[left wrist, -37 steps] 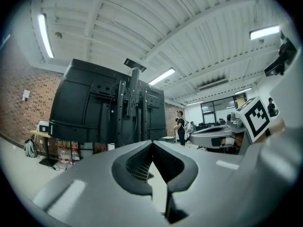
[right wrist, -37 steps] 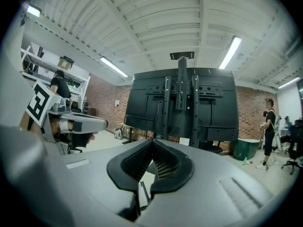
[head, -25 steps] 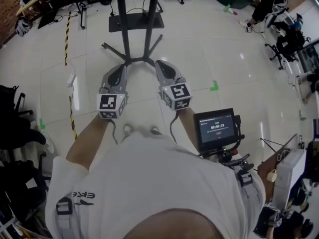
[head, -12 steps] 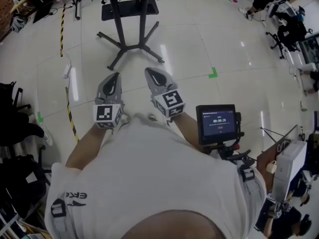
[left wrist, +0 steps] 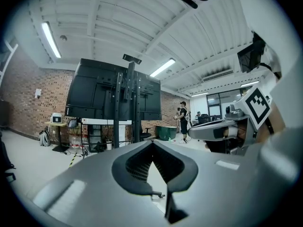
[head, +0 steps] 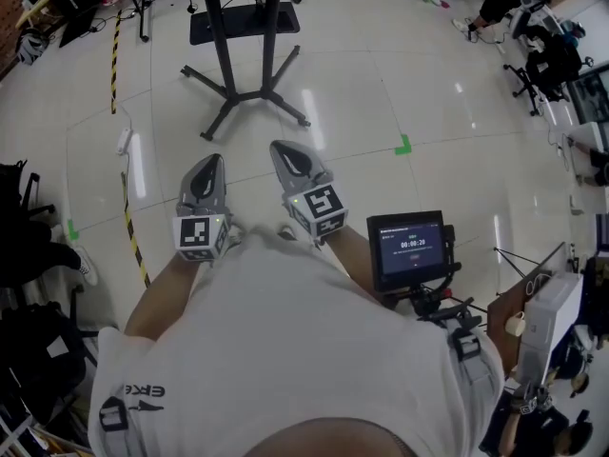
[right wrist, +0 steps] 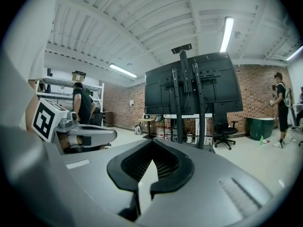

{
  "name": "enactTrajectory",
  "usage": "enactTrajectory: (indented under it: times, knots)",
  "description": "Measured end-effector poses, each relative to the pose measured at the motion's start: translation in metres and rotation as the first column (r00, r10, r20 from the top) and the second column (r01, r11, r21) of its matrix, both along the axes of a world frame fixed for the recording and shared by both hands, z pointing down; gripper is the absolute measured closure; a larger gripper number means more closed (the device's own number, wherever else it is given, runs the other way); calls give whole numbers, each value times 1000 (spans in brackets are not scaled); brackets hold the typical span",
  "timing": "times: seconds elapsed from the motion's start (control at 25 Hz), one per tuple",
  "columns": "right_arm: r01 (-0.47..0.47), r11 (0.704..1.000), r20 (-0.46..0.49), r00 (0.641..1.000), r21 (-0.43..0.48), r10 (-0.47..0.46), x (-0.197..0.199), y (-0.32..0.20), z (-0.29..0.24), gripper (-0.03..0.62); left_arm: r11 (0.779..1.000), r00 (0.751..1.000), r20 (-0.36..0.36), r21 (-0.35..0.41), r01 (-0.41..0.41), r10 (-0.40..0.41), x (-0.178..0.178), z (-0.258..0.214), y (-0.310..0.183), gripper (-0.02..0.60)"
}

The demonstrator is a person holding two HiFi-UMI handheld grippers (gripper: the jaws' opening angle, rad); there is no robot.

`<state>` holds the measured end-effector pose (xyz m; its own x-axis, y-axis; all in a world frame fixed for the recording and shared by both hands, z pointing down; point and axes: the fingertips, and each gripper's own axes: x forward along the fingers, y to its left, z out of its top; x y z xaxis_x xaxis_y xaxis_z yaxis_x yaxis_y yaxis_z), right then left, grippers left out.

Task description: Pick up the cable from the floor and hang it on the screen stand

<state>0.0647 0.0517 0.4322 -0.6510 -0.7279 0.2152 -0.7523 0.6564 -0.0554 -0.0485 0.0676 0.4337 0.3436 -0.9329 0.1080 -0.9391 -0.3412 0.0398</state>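
The black screen stand [head: 269, 27] rises from its star-shaped foot on the glossy floor ahead of me; it fills the middle of the left gripper view [left wrist: 125, 103] and the right gripper view [right wrist: 191, 98], bearing dark screens. A yellow-and-black striped line [head: 126, 208] runs along the floor at the left, with a small white object [head: 124, 141] beside it; I cannot make out a loose cable. My left gripper [head: 211, 162] and right gripper [head: 282, 147] are held side by side close to my chest, both shut and empty, pointing toward the stand.
A small monitor on a rig [head: 409, 248] sits at my right hip. Office chairs and a seated person [head: 504, 3] are at the far right. Bags and dark gear [head: 29, 255] crowd the left edge. Green tape marks [head: 404, 145] dot the floor.
Both grippers have drawn back from the stand's foot toward my body and sunk lower, staying shut. The stand now lies farther ahead of them.
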Motion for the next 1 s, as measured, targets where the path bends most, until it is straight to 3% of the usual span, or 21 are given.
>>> enactTrajectory:
  times: [1.0]
  knots:
    - [-7,1000,-17,1000,-11,7,-4,-3,-2,582,1000,1000,-10,-14,2,-3,-4,0,-5,579]
